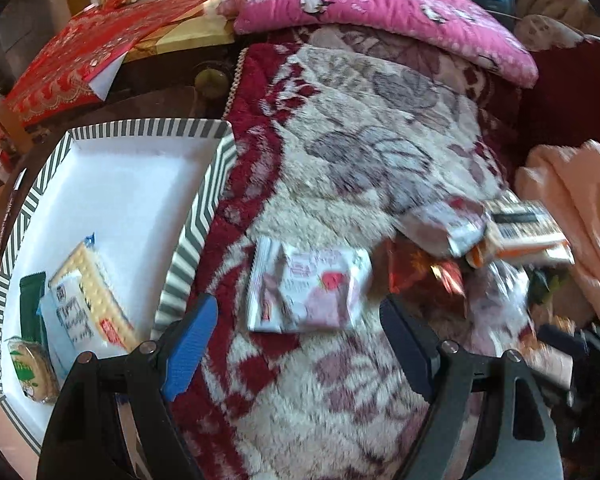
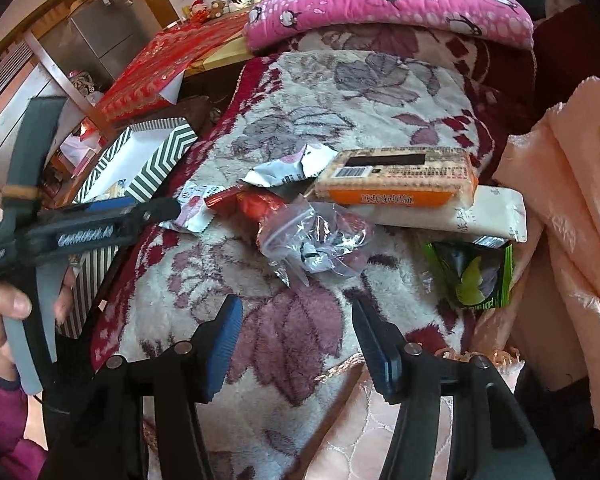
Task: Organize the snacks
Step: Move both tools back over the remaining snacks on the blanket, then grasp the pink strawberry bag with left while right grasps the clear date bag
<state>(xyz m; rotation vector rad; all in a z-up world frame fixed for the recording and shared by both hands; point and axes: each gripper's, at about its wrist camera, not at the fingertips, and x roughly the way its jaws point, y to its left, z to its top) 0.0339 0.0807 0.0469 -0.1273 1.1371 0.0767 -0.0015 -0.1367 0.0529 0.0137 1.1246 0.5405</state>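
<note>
My left gripper (image 1: 300,320) is open and empty, just short of a white and pink snack packet (image 1: 306,290) lying flat on the blanket. To its left stands a striped box (image 1: 204,184) holding a cracker pack (image 1: 96,296), a green packet (image 1: 32,304) and a biscuit (image 1: 32,372). My right gripper (image 2: 298,324) is open and empty above the blanket, short of a snack pile: an orange cracker pack (image 2: 396,182), a clear bag (image 2: 312,240), a red packet (image 2: 256,204), a white pack (image 2: 480,216), a green packet (image 2: 472,276). The left gripper also shows in the right wrist view (image 2: 156,208).
A floral red and white blanket (image 1: 340,140) covers the surface. A pink pillow (image 1: 372,4) lies at the back. A peach quilt (image 2: 572,184) lies at the right. A red cloth-covered table (image 1: 80,60) stands beyond the box.
</note>
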